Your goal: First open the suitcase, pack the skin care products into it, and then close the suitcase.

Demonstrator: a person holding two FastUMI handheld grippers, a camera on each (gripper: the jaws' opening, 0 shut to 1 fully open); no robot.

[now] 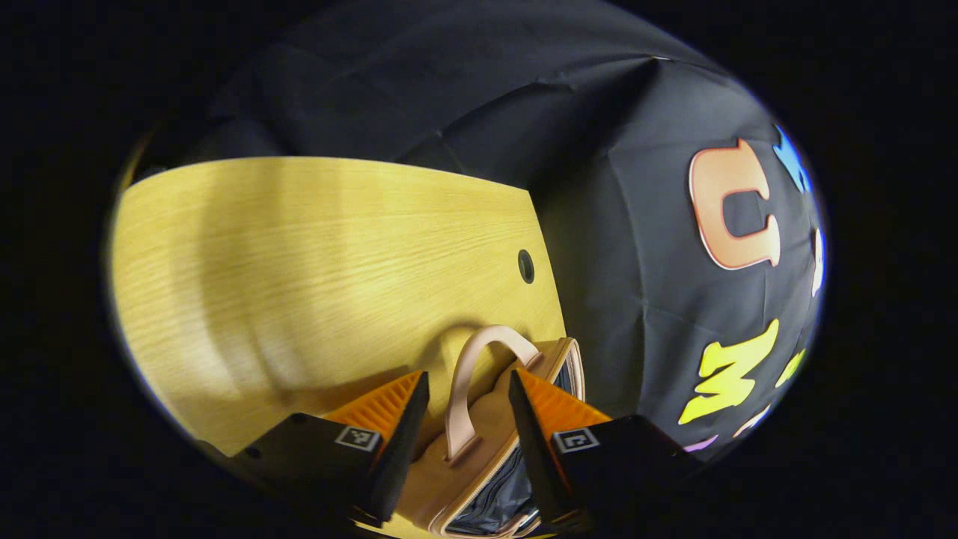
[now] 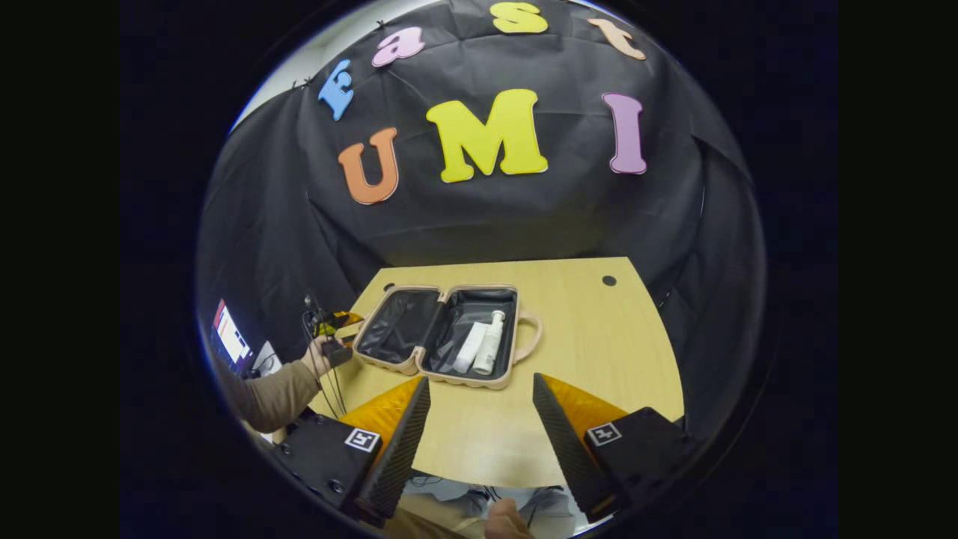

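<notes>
So: suitcase (image 2: 447, 333) lies open flat on table (image 2: 591, 352) | two white bottles (image 2: 480, 346) inside its right half | left gripper (image 1: 470, 438) jaws wide around suitcase edge | right gripper (image 2: 479, 434) jaws wide, empty

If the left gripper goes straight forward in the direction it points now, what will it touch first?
Most likely the suitcase: its handle and zipper edge lie between the open jaws of the left gripper. Depth is hard to judge in this view, so it may already be very near. Beyond it lies the table.
</notes>
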